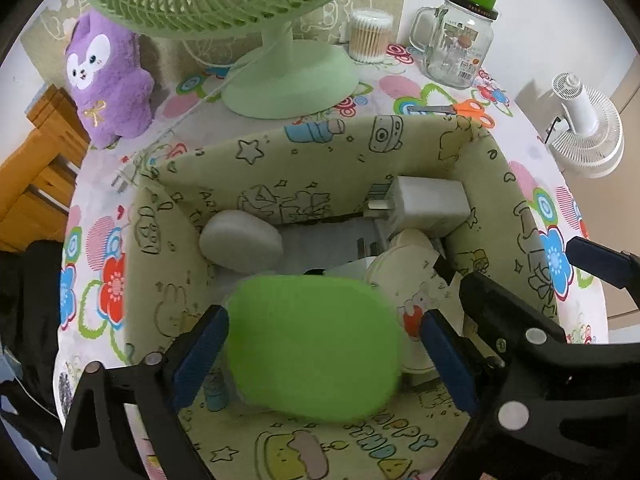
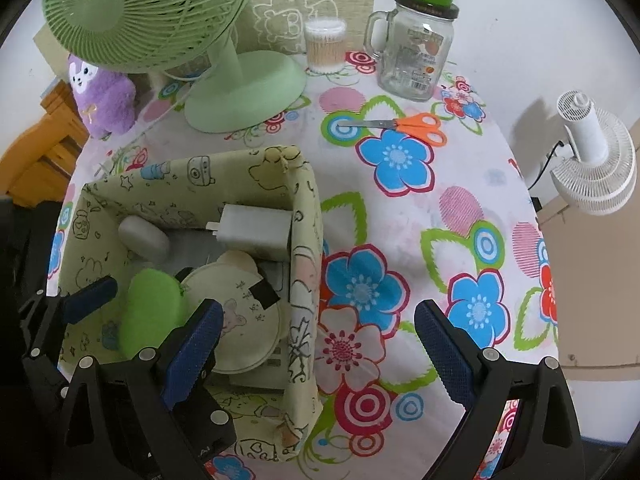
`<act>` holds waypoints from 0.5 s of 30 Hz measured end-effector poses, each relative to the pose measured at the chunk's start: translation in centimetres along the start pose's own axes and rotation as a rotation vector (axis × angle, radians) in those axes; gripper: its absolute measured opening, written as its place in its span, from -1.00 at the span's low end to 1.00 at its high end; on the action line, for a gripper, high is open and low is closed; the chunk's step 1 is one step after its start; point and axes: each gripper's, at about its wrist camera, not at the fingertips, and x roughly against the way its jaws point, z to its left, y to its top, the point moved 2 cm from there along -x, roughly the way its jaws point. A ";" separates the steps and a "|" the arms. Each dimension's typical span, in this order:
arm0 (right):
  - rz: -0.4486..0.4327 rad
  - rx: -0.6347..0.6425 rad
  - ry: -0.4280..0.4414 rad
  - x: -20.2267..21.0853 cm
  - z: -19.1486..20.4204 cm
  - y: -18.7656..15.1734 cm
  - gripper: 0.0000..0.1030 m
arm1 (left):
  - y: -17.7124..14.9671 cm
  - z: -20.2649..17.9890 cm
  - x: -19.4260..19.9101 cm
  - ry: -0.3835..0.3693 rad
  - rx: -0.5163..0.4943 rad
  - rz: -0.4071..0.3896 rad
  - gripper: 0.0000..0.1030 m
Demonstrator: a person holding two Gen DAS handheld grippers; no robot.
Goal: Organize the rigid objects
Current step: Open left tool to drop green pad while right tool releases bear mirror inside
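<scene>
Here, left hand-held gripper (image 1: 324, 344) spread around green object (image 1: 314, 346), right hand-held gripper (image 2: 320, 340) spread, empty.

Black left gripper (image 1: 324, 340), blue ribbed pads (image 1: 200, 360), silver rivets (image 1: 512, 416)

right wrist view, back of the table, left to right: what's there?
Purple plush toy → green fan → cotton swab jar → glass mug jar → white fan, off the table.

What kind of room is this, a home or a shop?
Probably a home: a table with a flowery tablecloth holds a green desk fan, a purple plush toy and a cartoon-printed fabric storage box of small household items.
</scene>
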 end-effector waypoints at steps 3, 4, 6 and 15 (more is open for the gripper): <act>-0.002 -0.002 0.005 0.3 0.3 -0.1 0.90 | -0.2 0.2 0.8 0.010 -0.009 -0.018 0.97; -0.005 -0.002 0.006 0.4 0.4 -0.1 0.90 | -0.2 0.3 1.0 0.008 -0.009 -0.021 0.98; -0.014 0.001 0.007 1.0 0.6 -0.2 0.90 | -0.4 0.6 1.7 0.006 -0.005 -0.033 0.99; -0.060 0.001 0.004 3.8 1.8 -1.4 0.90 | -1.8 1.4 4.8 0.003 -0.008 -0.081 0.99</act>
